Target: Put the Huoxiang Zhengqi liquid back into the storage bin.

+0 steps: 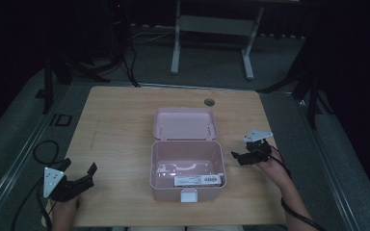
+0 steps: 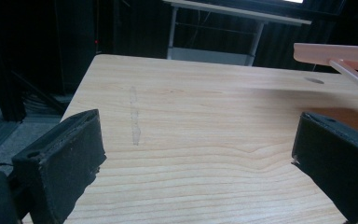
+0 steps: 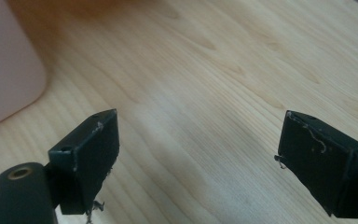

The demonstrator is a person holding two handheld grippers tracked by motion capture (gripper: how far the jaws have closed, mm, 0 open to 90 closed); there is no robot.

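Observation:
An open pink box [image 1: 187,190] stands in the middle of the wooden table [image 1: 120,125], with its lid [image 1: 185,123] laid back behind it. Inside lie a white labelled packet [image 1: 197,180] and something clear [image 1: 172,168]. My left gripper [image 1: 79,168] rests at the table's near left corner, open and empty, well to the left of the box. In the left gripper view its jaws [image 2: 198,135] frame bare wood, and the pink lid [image 2: 335,53] shows at the upper right. My right gripper [image 1: 238,158] is open just right of the box. In the right gripper view [image 3: 200,130] the box wall [image 3: 4,70] lies at the left.
A round cable hole [image 1: 209,102] sits in the table near its far edge. Beyond it a second desk's white legs [image 1: 175,48] stand on the grey floor. Black cables [image 1: 43,149] loop on the floor to the left. Dark stands flank the table.

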